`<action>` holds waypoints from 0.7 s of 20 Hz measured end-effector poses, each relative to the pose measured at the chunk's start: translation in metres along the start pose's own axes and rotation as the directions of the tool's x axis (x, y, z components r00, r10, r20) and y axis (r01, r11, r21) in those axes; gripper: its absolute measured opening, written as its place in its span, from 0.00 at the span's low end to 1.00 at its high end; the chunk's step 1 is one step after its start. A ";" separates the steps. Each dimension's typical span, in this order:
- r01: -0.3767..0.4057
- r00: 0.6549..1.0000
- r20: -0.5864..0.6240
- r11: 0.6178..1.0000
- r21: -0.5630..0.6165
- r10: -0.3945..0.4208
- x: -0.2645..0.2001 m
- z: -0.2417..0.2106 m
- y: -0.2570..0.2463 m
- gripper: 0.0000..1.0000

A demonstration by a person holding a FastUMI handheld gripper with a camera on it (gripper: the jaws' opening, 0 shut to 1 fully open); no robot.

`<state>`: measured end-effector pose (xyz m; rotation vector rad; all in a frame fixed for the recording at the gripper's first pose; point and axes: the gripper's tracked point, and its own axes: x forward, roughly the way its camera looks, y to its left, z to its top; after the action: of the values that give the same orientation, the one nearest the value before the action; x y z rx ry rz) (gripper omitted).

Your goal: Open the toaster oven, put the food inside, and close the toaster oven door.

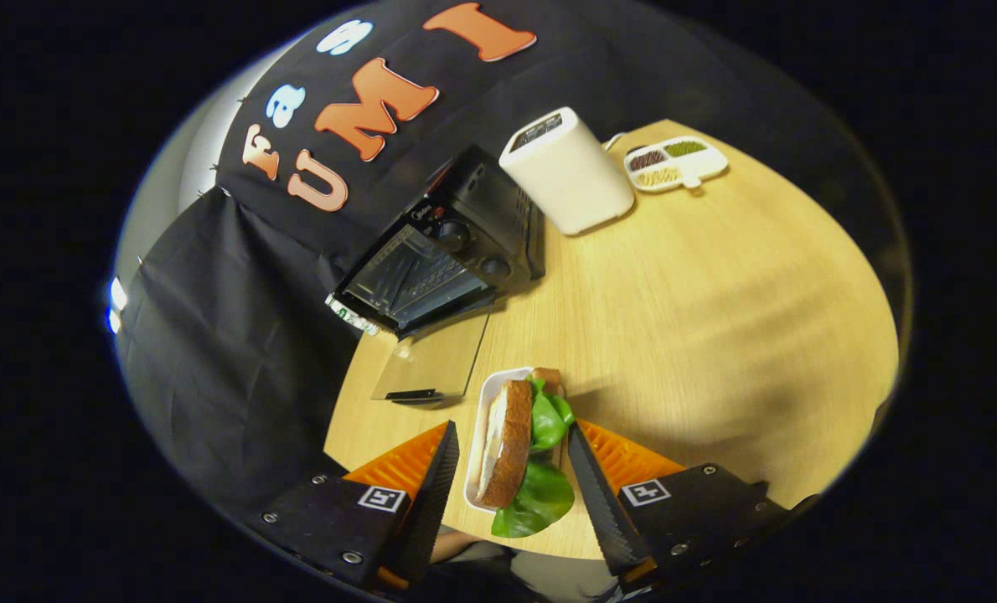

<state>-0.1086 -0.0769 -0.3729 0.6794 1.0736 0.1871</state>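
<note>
Between the tongs' [511, 469] fingers sits a white tray [480, 435] with a sandwich [507, 440] and green lettuce [544, 494]; the fingers flank it closely and seem to pinch it, though contact is hard to confirm. Beyond the tray, the black toaster oven [444, 251] stands on the wooden worktop [699, 318] with its glass door [431, 360] dropped open. Beside the oven stands a white appliance [570, 172], with a divided dish [676, 163] just past it.

Light wood tabletop [716, 318], rounded edge, soft shadows across it. Black cloth wall [214, 335] behind, pale wall patch [201, 142] beyond cloth. Bright light [117, 297] at cloth's edge.
</note>
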 end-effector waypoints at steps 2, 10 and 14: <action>0.009 1.000 0.002 1.000 0.015 -0.009 0.009 -0.002 -0.010 0.73; 0.041 0.997 0.064 0.999 0.021 -0.042 0.005 0.019 0.000 0.33; 0.055 0.991 0.125 0.998 -0.011 -0.053 -0.004 0.033 0.021 0.32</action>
<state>-0.0787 -0.0764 -0.3477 0.6399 0.9685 0.1037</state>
